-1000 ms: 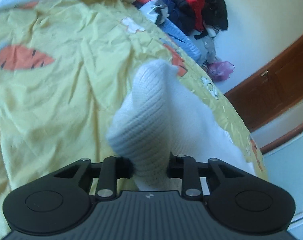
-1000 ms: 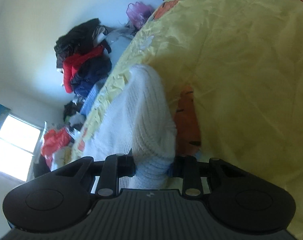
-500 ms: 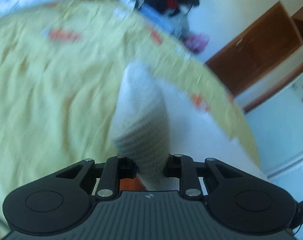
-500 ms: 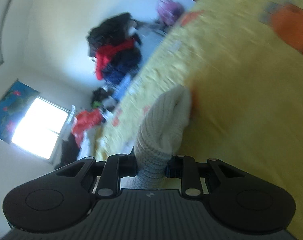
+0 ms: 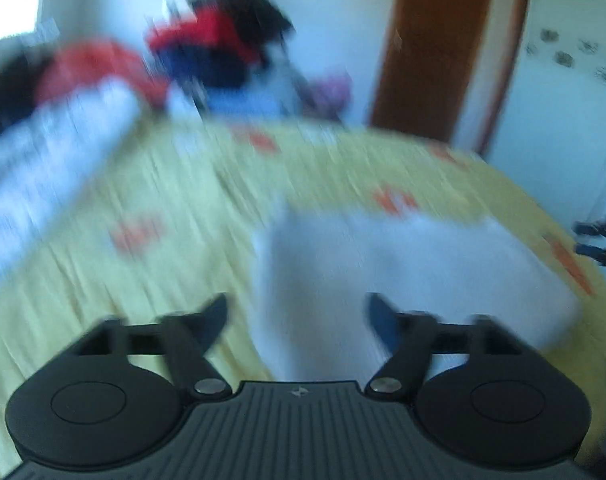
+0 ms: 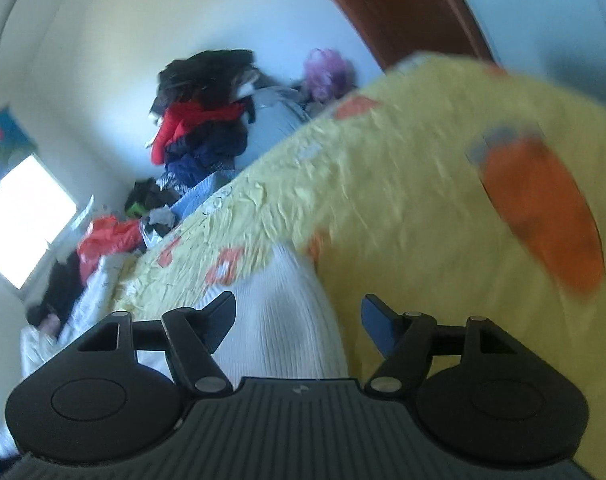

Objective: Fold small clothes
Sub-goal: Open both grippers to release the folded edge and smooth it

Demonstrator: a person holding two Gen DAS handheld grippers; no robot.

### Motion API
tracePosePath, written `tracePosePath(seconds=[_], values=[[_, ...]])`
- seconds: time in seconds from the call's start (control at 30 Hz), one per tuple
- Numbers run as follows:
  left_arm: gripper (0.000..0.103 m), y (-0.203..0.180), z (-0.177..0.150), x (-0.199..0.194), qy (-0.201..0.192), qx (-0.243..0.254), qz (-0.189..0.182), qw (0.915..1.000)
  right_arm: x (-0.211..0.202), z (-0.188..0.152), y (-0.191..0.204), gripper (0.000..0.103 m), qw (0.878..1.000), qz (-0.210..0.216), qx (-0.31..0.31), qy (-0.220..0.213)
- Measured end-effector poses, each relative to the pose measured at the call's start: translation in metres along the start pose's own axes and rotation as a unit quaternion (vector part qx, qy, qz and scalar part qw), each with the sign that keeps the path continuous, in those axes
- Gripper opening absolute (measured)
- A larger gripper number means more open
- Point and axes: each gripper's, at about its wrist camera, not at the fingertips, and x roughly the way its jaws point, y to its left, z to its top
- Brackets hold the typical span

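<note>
Left gripper point(image 5: 299, 312): jaws spread wide, just opened, nothing pinched; left finger point(image 5: 213, 316) and right finger point(image 5: 383, 320) both clear of the cloth

White knit garment point(image 5: 403, 264): lying flat on the yellow bedsheet point(image 5: 163, 208), released, spreading from the gap between the fingers toward 2 o'clock in the left wrist view; picture heavily blurred, folds not readable

Right gripper point(image 6: 299, 316): jaws likewise apart, just opened, no pad pressing; ribbed edge of the white knit garment point(image 6: 279, 312) lying in the gap, nearer the left finger point(image 6: 219, 318), clear of the right finger point(image 6: 377, 322); contact with the left finger cannot be told

Second gripper tip point(image 5: 599, 240): visible at 3 o'clock at the frame edge in the left wrist view, beside the far end of the garment

Bedsheet print: orange carrot shape point(image 6: 543, 212) at 2 o'clock in the right wrist view

Clothes pile point(image 6: 199, 120), red, dark and blue: at 11 o'clock beyond the bed, against the wall

Brown wooden door point(image 5: 435, 48): at 1 o'clock in the left wrist view
</note>
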Motion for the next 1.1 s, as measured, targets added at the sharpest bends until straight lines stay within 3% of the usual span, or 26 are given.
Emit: tracePosePath(seconds=[0.1, 0.27, 0.3, 0.33, 0.43, 0.47, 0.53, 0.63, 0.7, 0.77, 0.87, 0.9, 1.0, 1.1], values=[[0.087, -0.012, 0.027, 0.046, -0.024, 0.023, 0.053, 0.9981, 0.049, 0.02, 0.018, 0.069, 0.998, 0.006, -0.055, 0.022], [0.085, -0.017, 0.043, 0.157, 0.074, 0.016, 0.053, 0.9958, 0.135, 0.037, 0.031, 0.065, 0.993, -0.008, -0.08, 0.087], [0.078, -0.019, 0.04, 0.173, 0.088, 0.018, 0.06, 0.9942, 0.147, 0.036, 0.032, 0.063, 0.992, -0.017, -0.084, 0.098], [0.06, -0.02, 0.039, 0.189, 0.105, 0.019, 0.064, 0.9922, 0.158, 0.034, 0.033, 0.063, 0.99, -0.022, -0.091, 0.107], [0.034, -0.019, 0.033, 0.212, 0.136, 0.019, 0.079, 0.9874, 0.177, 0.026, 0.039, 0.051, 0.985, -0.032, -0.112, 0.129], [0.026, -0.019, 0.035, 0.214, 0.132, 0.025, 0.08, 0.9877, 0.18, 0.024, 0.04, 0.021, 0.983, -0.023, -0.117, 0.138], [0.01, -0.014, 0.038, 0.208, 0.118, 0.012, 0.072, 0.9903, 0.177, 0.027, 0.045, 0.017, 0.984, -0.01, -0.124, 0.127], [0.009, -0.007, 0.042, 0.196, 0.081, -0.009, 0.08, 0.9934, 0.158, 0.046, 0.042, 0.016, 0.993, 0.006, -0.1, 0.064], [0.009, 0.001, 0.036, 0.202, 0.084, -0.024, 0.097, 0.9914, 0.157, 0.049, 0.029, 0.015, 0.997, 0.017, -0.064, 0.043], [0.009, 0.006, 0.025, 0.217, 0.099, -0.036, 0.114, 0.9879, 0.17, 0.039, 0.022, 0.015, 0.996, -0.01, -0.069, 0.058], [0.011, 0.0, 0.02, 0.214, 0.083, -0.028, 0.129, 0.9878, 0.188, 0.017, 0.02, 0.016, 0.991, -0.044, -0.095, 0.079], [0.012, -0.004, 0.021, 0.211, 0.077, -0.018, 0.132, 0.9881, 0.189, 0.013, 0.021, 0.018, 0.99, -0.049, -0.1, 0.081], [0.015, -0.013, 0.026, 0.186, 0.057, 0.014, 0.139, 0.9885, 0.176, 0.016, 0.026, 0.041, 0.991, -0.065, -0.093, 0.068], [0.023, -0.029, 0.034, 0.153, 0.013, 0.038, 0.153, 0.9875, 0.14, 0.026, 0.036, 0.045, 0.994, -0.057, -0.09, 0.011]])
